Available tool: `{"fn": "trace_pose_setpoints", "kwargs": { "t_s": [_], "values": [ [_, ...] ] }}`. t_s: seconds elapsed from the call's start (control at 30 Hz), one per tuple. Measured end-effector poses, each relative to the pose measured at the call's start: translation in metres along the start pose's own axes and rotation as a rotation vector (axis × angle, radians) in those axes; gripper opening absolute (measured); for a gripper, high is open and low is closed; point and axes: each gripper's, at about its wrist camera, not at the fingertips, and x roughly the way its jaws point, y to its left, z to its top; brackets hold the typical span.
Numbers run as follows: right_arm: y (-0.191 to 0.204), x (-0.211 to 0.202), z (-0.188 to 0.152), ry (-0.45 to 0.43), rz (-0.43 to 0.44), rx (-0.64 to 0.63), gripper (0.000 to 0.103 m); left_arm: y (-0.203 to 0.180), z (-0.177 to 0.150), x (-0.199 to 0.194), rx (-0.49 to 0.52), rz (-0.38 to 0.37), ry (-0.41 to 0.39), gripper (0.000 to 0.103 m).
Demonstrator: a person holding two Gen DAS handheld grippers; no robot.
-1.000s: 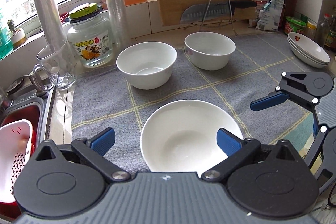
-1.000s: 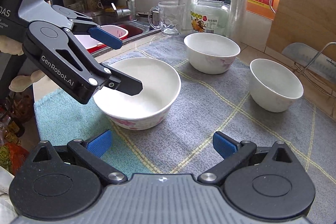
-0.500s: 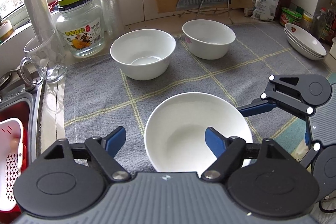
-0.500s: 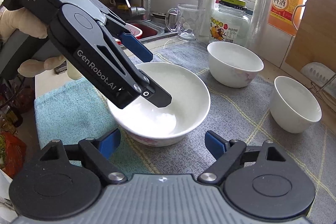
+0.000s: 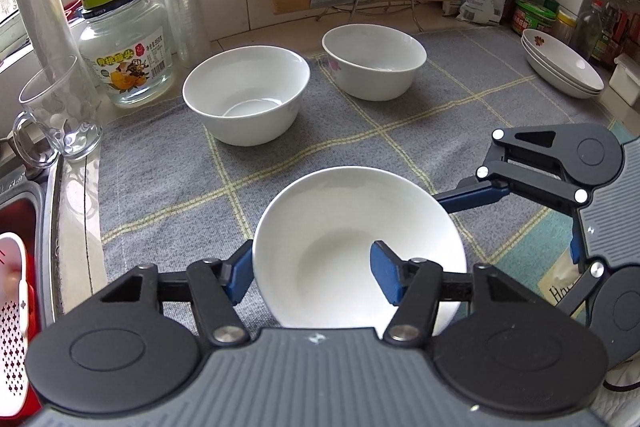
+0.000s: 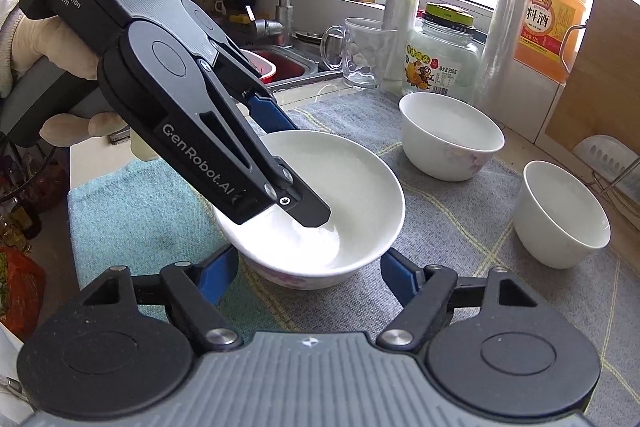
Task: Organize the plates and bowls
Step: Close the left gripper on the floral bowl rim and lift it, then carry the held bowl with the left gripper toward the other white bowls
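Both tools [image 5: 312,277] [image 6: 308,273] pinch the bowl [image 5: 352,223], hiding its near rim.

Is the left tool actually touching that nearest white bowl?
Touching. In the left wrist view the left tool has just been closing: one blue pad sits outside the nearest bowl's rim, the other inside, pinching its wall.
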Motion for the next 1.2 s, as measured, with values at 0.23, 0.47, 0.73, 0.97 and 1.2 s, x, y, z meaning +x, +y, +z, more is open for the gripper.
{"fn": "trace_pose_setpoints", "kwargs": {
  "t_s": [0.23, 0.47, 0.73, 0.97, 1.2],
  "values": [
    [0.000, 0.000, 0.002, 0.002, -0.001, 0.008, 0.082, -0.001, 0.000, 0.000, 0.000, 0.000, -0.002, 0.060],
    [0.000, -0.002, 0.003, 0.010, -0.004, 0.019, 0.082, -0.005, 0.003, -0.002, 0.014, -0.001, -0.011, 0.060],
    [-0.008, -0.020, -0.004, 0.011, -0.027, 0.060, 0.082, -0.026, 0.019, -0.001, 0.074, -0.041, -0.034, 0.060],
    [-0.024, -0.048, -0.022, 0.026, -0.111, 0.119, 0.082, -0.061, 0.042, 0.015, 0.151, -0.122, -0.056, 0.060],
    [-0.043, -0.073, -0.045, 0.051, -0.207, 0.185, 0.082, -0.096, 0.063, 0.037, 0.222, -0.218, -0.062, 0.060]
  ]
}}
